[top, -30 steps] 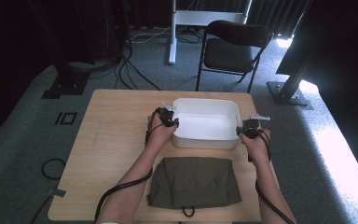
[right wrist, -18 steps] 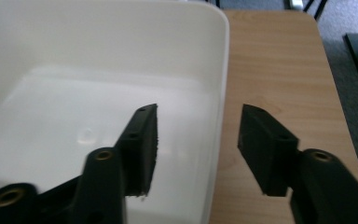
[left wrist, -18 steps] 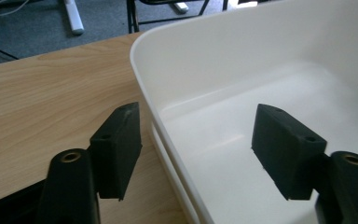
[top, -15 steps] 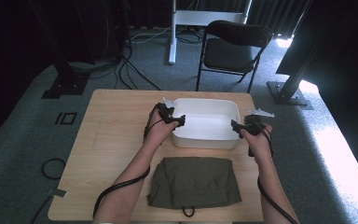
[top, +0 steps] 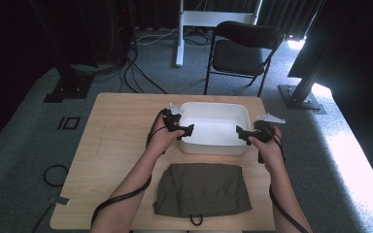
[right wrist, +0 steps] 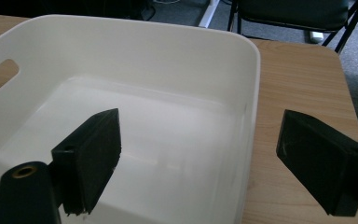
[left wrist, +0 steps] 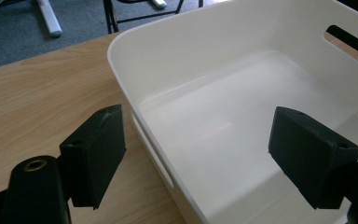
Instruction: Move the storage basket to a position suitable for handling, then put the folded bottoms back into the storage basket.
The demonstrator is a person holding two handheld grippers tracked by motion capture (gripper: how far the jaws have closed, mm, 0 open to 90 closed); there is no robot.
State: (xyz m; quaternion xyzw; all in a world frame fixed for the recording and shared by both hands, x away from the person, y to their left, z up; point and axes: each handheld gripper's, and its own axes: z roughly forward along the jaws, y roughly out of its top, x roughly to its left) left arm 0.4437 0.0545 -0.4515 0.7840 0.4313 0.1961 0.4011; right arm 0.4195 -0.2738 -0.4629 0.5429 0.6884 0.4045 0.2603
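Sitting toward the far edge of the bench, empty white tub: probably light, stiff, slick plastic. Straddling its end walls, just opening wide and gripping nothing, left tongs and right tongs; handle slots offering best hold.

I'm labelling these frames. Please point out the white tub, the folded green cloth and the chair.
white tub (top: 212,145): high view, near outer wall.
folded green cloth (top: 201,189): high view, middle of its top.
chair (top: 238,56): high view, seat.

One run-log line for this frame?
left gripper: open, jaws just opening, astride tub wall | right gripper: same | white tub: empty, on table | olive cloth: untouched
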